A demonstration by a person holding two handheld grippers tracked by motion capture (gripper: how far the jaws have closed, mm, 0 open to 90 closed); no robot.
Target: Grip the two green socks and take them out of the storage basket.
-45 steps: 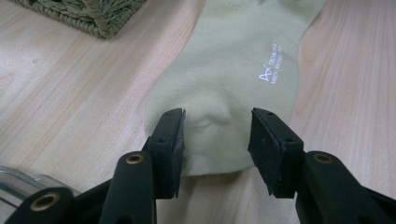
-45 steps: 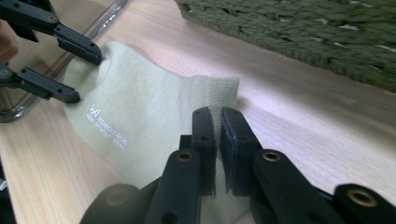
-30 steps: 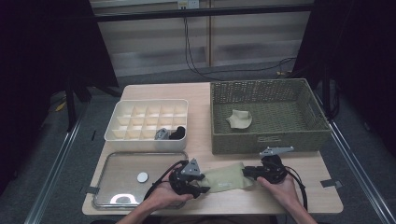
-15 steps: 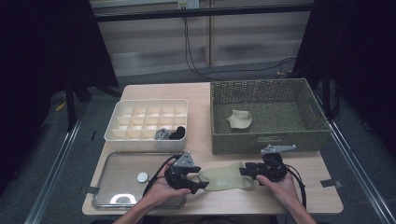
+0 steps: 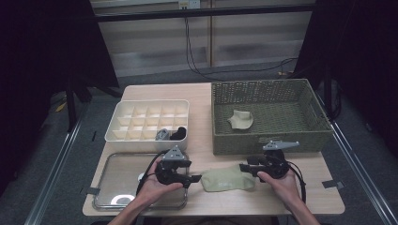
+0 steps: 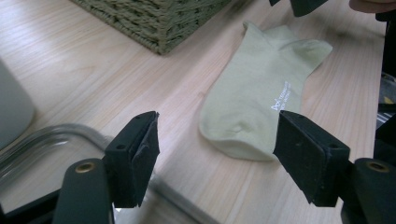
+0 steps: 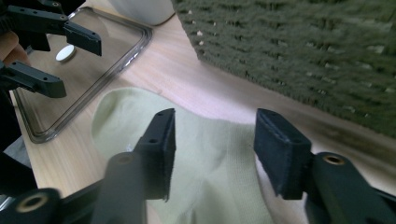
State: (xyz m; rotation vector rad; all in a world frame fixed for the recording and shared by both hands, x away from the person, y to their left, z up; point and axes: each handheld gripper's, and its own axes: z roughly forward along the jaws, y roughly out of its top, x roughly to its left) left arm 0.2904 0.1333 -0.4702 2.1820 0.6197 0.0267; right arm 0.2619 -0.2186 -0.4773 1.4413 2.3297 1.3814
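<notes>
While the table (image 5: 206, 101) is shared by a basket (image 5: 270, 117), a divided box (image 5: 148, 119) and a tray (image 5: 117, 183), a sock (image 5: 227, 179) is laid flat between both grippers, left gripper (image 5: 195, 179) spread wide at its toe, right gripper (image 5: 244, 168) held open over its cuff.

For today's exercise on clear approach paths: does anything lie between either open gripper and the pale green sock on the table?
Nothing visible does. The sock lies flat on bare table between the left gripper and the right gripper. Both have open jaws facing it, the right one's already over its cuff end. The wicker basket stands behind, off both paths.
</notes>
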